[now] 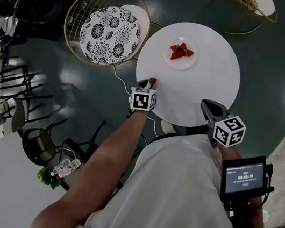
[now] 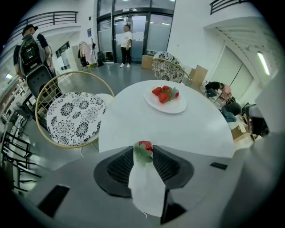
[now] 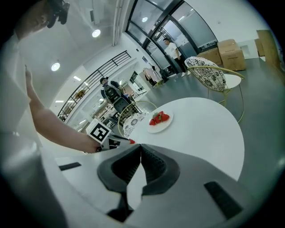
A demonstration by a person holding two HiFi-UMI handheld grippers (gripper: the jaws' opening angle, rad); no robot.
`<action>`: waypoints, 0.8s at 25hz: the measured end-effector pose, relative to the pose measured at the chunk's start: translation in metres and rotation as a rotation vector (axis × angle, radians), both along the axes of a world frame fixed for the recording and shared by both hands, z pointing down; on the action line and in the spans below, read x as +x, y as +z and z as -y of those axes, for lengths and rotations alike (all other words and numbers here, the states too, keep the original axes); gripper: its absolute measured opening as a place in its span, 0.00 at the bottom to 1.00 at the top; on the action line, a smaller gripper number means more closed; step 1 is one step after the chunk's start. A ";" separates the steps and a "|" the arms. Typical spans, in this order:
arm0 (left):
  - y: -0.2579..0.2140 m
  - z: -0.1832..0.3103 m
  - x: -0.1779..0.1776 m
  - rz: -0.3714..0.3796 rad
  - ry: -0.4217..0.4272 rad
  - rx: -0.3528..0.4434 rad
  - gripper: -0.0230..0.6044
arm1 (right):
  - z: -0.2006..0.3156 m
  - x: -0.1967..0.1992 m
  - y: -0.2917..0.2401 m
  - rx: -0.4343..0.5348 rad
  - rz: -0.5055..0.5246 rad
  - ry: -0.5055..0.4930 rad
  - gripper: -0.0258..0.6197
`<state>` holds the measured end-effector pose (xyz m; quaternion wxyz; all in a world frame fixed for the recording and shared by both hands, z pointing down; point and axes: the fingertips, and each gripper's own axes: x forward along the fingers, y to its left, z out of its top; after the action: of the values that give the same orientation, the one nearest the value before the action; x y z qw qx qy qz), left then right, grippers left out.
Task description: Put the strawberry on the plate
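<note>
Head view steeply down; gripper views low, near; all share table, plate.

The only writing is on a small screen at four o'clock in the head view. It shows timer-like digits, too small to read.

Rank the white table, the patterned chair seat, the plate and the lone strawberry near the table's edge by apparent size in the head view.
1. white table
2. patterned chair seat, clearly smaller here, though it sits lower and farther from the camera
3. plate
4. lone strawberry
</note>
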<state>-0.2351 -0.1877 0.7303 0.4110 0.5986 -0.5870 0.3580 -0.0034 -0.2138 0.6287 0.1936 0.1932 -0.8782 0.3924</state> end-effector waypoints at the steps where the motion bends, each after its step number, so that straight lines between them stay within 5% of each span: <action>1: 0.001 -0.002 -0.002 0.005 -0.014 -0.011 0.22 | 0.000 0.000 0.000 -0.001 0.001 0.000 0.05; 20: 0.000 -0.007 0.001 -0.007 -0.008 0.025 0.22 | 0.001 0.005 0.004 0.001 -0.002 0.004 0.05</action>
<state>-0.2341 -0.1811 0.7301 0.4070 0.6027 -0.5922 0.3469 0.0016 -0.2146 0.6326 0.1936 0.1958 -0.8778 0.3920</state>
